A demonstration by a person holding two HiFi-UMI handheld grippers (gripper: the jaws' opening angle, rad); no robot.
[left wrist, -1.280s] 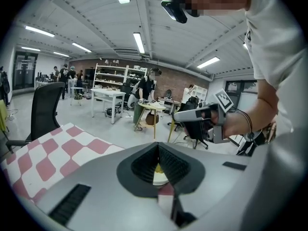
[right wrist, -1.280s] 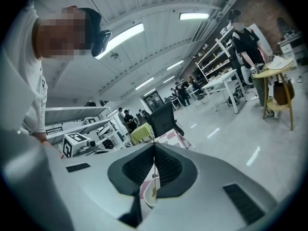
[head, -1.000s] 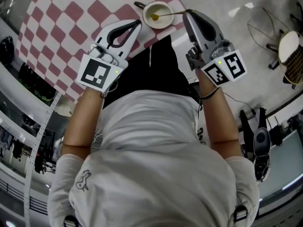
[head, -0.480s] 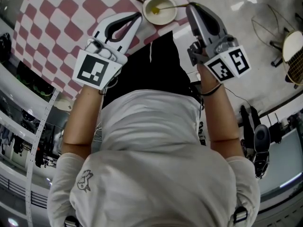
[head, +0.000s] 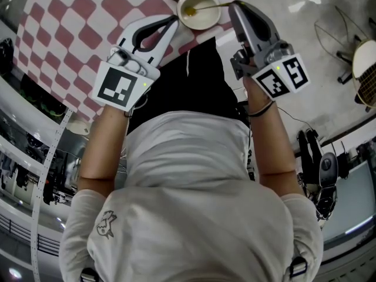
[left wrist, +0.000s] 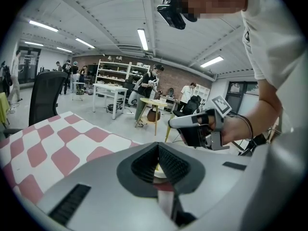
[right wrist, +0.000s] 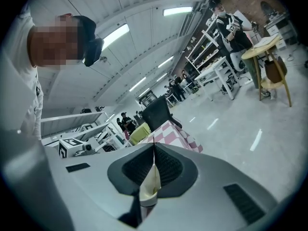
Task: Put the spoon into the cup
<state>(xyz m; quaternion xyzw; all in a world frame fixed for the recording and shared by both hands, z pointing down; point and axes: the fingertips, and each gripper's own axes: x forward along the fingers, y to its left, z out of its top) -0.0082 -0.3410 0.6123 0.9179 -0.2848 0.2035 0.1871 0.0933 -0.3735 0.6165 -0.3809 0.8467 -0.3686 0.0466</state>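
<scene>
A white cup (head: 200,10) with a dark handle stands near the front edge of the pink-and-white checked table (head: 70,28). A spoon (head: 211,6) rests with its yellowish bowl inside the cup, its thin handle running right. My right gripper (head: 234,6) is shut on the end of that handle; in the right gripper view the pale spoon (right wrist: 150,182) shows edge-on between the jaws. My left gripper (head: 173,21) has its tips together just left of the cup. In the left gripper view the cup (left wrist: 160,171) shows through the gap behind the joined tips (left wrist: 158,147).
The table's edge runs right under the cup, with grey floor beyond on the right. A wire-frame chair (head: 352,51) stands far right and black gear (head: 320,175) lies on the floor. An office chair (left wrist: 45,97), shelves and several people fill the room behind.
The cup and both grippers sit slightly higher in the head view than a second ago. The spoon's bowl stays in the cup and the right gripper stays shut on it.
</scene>
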